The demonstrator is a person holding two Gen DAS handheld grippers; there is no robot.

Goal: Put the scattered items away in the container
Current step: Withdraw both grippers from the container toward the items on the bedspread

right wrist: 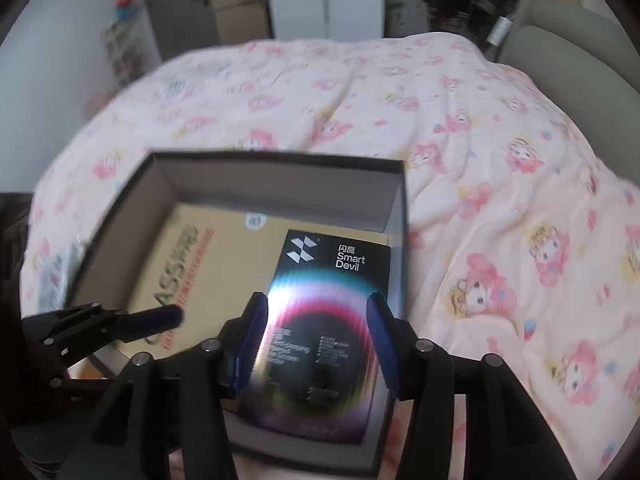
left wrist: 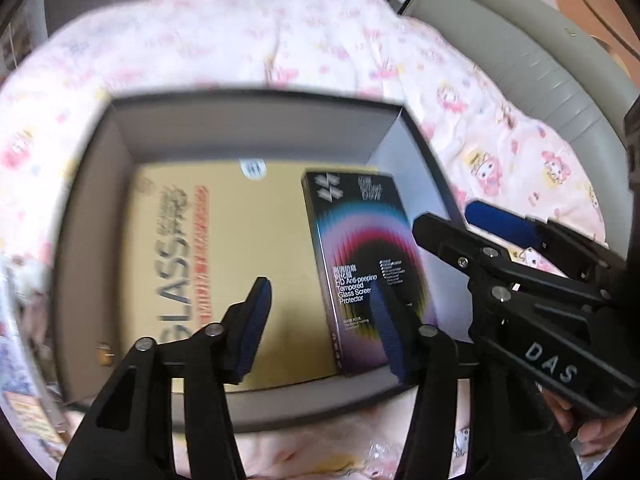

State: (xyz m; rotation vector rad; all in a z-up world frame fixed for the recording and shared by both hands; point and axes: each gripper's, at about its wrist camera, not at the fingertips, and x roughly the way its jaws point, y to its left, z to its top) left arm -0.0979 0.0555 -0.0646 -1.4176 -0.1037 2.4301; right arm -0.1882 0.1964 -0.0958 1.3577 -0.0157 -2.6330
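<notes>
With both packets lying inside the box point(right wrist: 280, 168), the risk now is a snag on the way out. The black packet point(right wrist: 320, 320) rests on top of the yellow packet point(right wrist: 192, 264), tucked against the box's right wall, and the right gripper point(right wrist: 316, 332) hangs just over it, jaws spread, one blue pad either side of it in this view, nothing pinched. Whether a pad is touching the glossy cover I can't tell, and if one is, a sideways swing could drag the packet askew or tip it up against the wall. The left gripper point(left wrist: 320, 324) is spread too, empty, above the yellow packet. Both tools crowd the same opening, close together, so a knock between them is possible. The box sits on soft bedding point(right wrist: 480, 140); a bump on its rim could tilt it. Straight up looks like the free way; the bedding to the right lies open.
</notes>
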